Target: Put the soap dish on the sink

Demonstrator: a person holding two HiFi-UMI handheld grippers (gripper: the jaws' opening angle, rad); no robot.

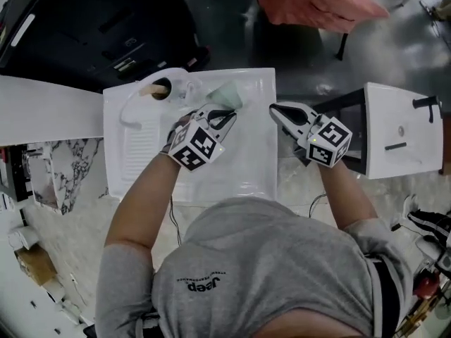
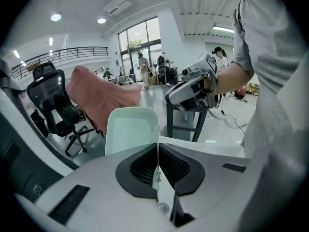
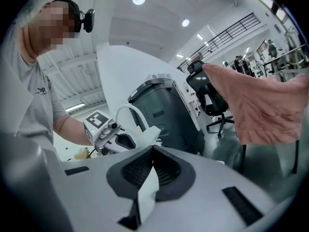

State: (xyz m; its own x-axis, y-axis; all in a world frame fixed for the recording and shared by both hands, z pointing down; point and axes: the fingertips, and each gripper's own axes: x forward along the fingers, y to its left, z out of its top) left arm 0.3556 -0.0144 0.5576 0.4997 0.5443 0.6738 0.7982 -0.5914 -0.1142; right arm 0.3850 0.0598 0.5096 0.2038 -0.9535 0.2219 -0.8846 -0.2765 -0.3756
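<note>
A pale green soap dish (image 1: 227,94) hangs over the far part of the white sink (image 1: 246,174), near its back rim. My left gripper (image 1: 224,115) is shut on the dish's thin edge. In the left gripper view the dish (image 2: 131,129) stands upright just beyond the closed jaws. My right gripper (image 1: 280,111) hovers at the sink's right edge, jaws together with nothing in them. From the right gripper view I see the left gripper (image 3: 126,140) with the dish (image 3: 150,134) at its tip.
A white curved faucet (image 1: 135,101) and a tan item (image 1: 156,89) sit at the sink's back left. A dark bin (image 1: 91,27) stands behind, a pink cloth (image 1: 310,2) drapes over a chair, and a white stand (image 1: 402,129) is at the right.
</note>
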